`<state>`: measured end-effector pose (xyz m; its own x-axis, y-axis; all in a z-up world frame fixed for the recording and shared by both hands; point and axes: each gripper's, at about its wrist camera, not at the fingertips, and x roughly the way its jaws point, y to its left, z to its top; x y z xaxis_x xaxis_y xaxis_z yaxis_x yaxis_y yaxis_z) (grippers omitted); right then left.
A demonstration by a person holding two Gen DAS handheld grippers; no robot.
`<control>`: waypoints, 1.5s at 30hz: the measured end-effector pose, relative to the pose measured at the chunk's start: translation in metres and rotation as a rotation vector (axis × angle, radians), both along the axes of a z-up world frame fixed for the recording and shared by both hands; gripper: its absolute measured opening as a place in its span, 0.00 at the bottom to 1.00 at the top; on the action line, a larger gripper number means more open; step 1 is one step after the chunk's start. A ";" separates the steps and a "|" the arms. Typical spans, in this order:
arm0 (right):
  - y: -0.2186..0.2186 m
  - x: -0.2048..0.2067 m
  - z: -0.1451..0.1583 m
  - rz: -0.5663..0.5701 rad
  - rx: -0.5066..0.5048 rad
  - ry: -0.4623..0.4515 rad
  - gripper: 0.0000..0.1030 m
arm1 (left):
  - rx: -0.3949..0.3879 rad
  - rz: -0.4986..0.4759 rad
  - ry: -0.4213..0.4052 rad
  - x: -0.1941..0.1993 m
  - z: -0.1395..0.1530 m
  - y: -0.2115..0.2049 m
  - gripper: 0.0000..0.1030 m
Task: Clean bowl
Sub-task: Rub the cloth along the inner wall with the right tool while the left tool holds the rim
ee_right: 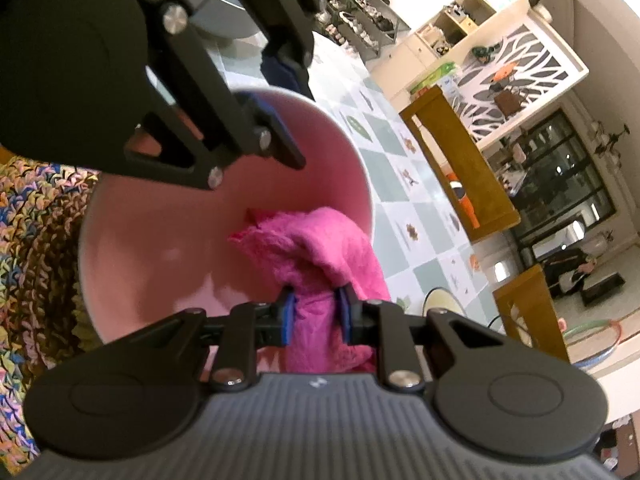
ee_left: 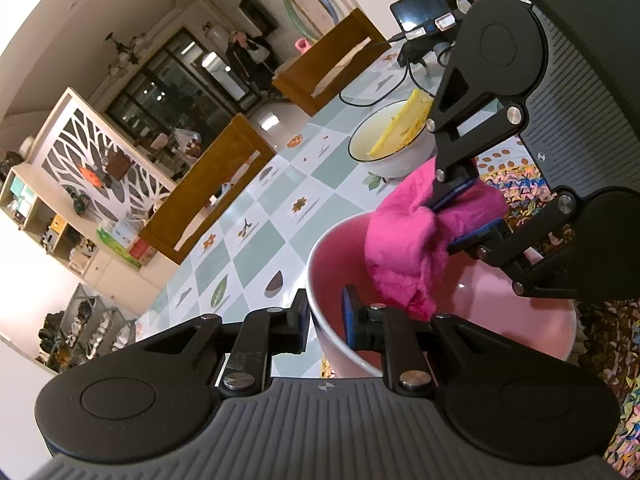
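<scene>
A pink bowl (ee_left: pixel 520 320) with a white outside is tipped toward me on a braided mat. My left gripper (ee_left: pixel 326 314) is shut on its near rim, one finger inside the bowl and one outside. My right gripper (ee_left: pixel 456 218) comes in from the upper right, shut on a magenta cloth (ee_left: pixel 400 240) that hangs into the bowl. In the right wrist view the right gripper (ee_right: pixel 316 316) pinches the cloth (ee_right: pixel 320 248) against the bowl's (ee_right: pixel 160 240) inner wall. The left gripper (ee_right: pixel 286 100) clamps the far rim there.
A white bowl (ee_left: pixel 400 160) holding a yellow sponge (ee_left: pixel 404 124) stands just beyond on the checked tablecloth (ee_left: pixel 256 216). The multicoloured braided mat (ee_right: pixel 36 240) lies under the pink bowl. A small screen device (ee_left: pixel 420 12) with cables sits at the far table end. Wooden chairs (ee_left: pixel 224 184) line the table's side.
</scene>
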<state>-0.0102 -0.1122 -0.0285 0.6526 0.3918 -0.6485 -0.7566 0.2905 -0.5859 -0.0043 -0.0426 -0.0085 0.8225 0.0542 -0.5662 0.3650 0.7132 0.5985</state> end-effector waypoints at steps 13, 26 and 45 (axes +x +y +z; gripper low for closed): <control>-0.015 -0.019 -0.009 -0.076 0.075 0.183 0.23 | -0.027 0.014 0.006 0.007 -0.001 -0.001 0.23; -0.024 -0.033 -0.003 -0.214 0.273 0.429 0.24 | -0.113 0.100 0.034 0.007 -0.001 0.002 0.28; -0.027 -0.048 0.003 -0.343 0.461 0.578 0.24 | -0.238 0.246 0.151 0.005 -0.023 0.020 0.38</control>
